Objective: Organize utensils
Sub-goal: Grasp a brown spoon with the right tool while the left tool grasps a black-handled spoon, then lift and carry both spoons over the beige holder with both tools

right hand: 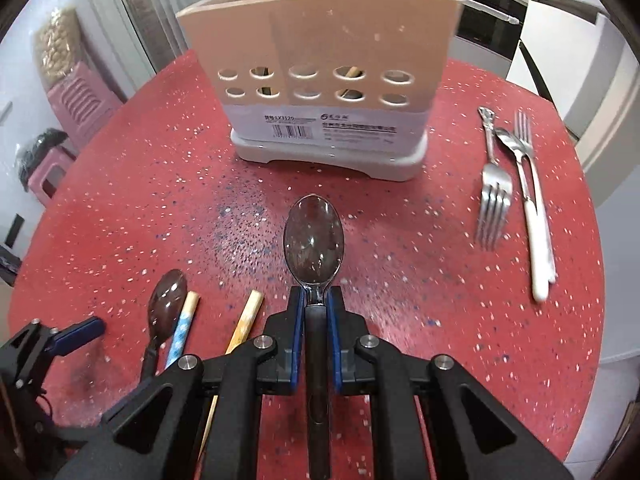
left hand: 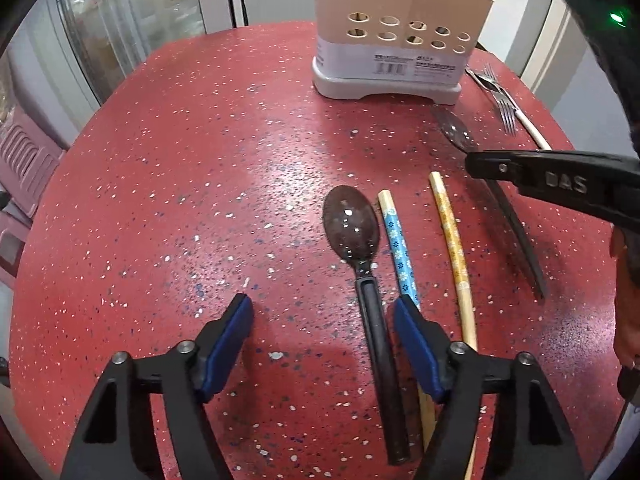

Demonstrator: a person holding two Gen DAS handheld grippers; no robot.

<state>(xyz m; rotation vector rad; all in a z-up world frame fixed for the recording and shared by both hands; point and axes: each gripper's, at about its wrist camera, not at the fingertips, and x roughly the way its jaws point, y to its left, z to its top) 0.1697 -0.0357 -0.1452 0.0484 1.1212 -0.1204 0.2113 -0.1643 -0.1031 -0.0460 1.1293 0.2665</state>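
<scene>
Steel forks [right hand: 495, 196] – right wrist view clearest

Two dark plastic spoons [right hand: 314, 236], two patterned chopsticks [left hand: 398, 246], two metal forks [right hand: 494, 200], one white-handled metal spoon [right hand: 528, 216], one perforated beige holder [right hand: 320, 92], one red speckled worktop [right hand: 160, 208], two hand-held grippers [right hand: 316, 300]

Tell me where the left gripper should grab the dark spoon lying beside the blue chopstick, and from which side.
Grip the dark spoon on its straight black handle, just below the bowl, coming down from above with the pads across its width. The handle is narrow and flat on the red table. The blue chopstick lies close alongside, so the open left gripper should probably shift over to straddle the handle alone.
</scene>
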